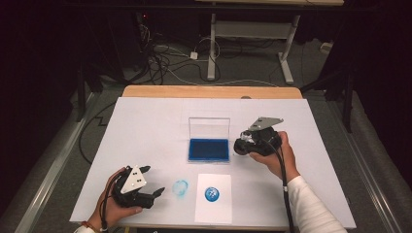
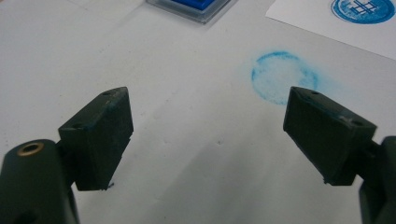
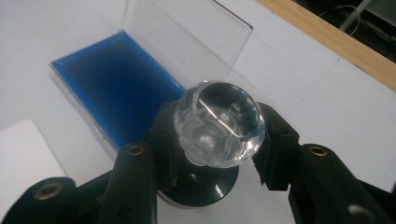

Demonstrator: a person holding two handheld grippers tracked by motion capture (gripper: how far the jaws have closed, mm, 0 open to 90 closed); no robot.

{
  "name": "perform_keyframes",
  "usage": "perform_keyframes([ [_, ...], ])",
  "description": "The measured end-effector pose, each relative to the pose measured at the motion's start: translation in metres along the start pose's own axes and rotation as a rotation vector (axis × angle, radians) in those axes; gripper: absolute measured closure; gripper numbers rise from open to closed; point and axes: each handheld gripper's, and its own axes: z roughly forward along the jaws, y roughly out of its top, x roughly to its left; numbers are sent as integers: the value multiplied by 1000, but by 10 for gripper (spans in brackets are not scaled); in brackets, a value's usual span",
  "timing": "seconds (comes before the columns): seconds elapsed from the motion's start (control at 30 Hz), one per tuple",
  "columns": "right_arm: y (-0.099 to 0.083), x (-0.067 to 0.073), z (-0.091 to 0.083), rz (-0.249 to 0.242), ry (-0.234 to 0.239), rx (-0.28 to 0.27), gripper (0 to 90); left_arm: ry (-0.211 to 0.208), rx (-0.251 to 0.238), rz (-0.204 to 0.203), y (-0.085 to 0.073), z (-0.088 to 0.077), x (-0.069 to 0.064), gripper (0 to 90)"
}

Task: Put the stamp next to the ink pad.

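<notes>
So I'm gripping the stamp [image 3: 218, 125] in my right claw [image 1: 241, 145], jaws clenched on its neck, just right of the ink pad [image 1: 209, 148]. It's standing upright, clear knob up, dark base down. Pad's lid is standing open, blue ink inside. My left claw [image 1: 155, 182] is hanging open over the table [image 1: 145, 126].

Table layout, high view
Ink pad [image 1: 209, 149] sits mid-frame; paper sheet [image 1: 214, 197] lies below it, a smudged ring [image 1: 180, 188] just left of the sheet; stamp [image 3: 218, 125] right of the pad.
</notes>
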Motion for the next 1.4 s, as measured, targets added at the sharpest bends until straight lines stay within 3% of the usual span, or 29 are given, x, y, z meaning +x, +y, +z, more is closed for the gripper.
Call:
perform_keyframes([
  [0.27,-4,-9,15,32,-26,38,569,4,5,1,0,1,0,156],
  [0.97,-16,-1,37,32,-30,90,565,10,24,6,0,3,0,156],
  [1.4,-17,3,38,37,2,87,548,1,32,5,0,4,-1,156],
])
